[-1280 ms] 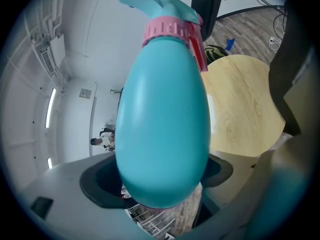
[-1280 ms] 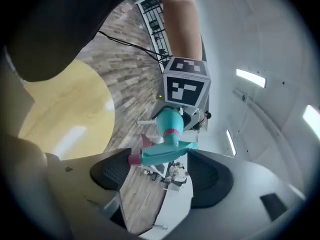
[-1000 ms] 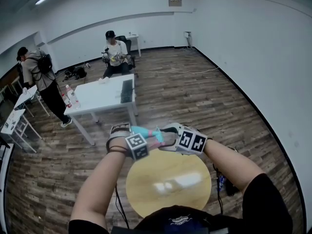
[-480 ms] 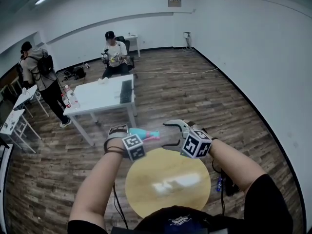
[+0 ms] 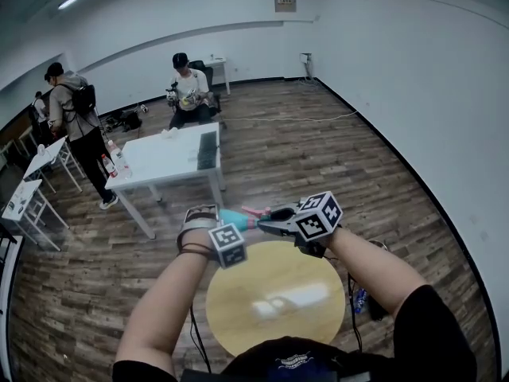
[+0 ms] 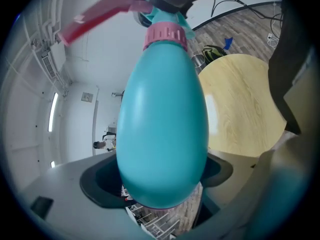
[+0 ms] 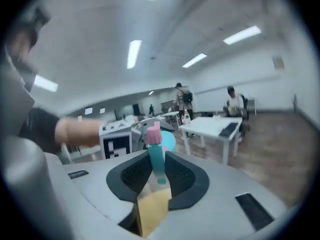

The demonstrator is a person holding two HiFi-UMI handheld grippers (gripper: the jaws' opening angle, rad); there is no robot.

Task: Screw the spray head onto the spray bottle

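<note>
Left gripper view — pink collar point(image 6: 166, 35) on bottle point(image 6: 162, 119), indistinct from head view.

One teal spray bottle point(image 5: 231, 217) and one pink spray head point(image 5: 256, 211) show with two grippers, the left gripper point(image 5: 213, 213) and the right gripper point(image 5: 269, 220), each bearing one marker cube. There is one round wooden counter point(image 5: 274, 293) near and one large white table point(image 5: 167, 159) farther off. Two other people are plain to see: one seated person point(image 5: 188, 90) far off, and one standing person point(image 5: 78, 118) at the left.

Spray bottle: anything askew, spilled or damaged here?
Nothing stands out. The spray bottle is clamped in the left gripper, the spray head sits square on its neck, and no spill shows on the round table.
</note>
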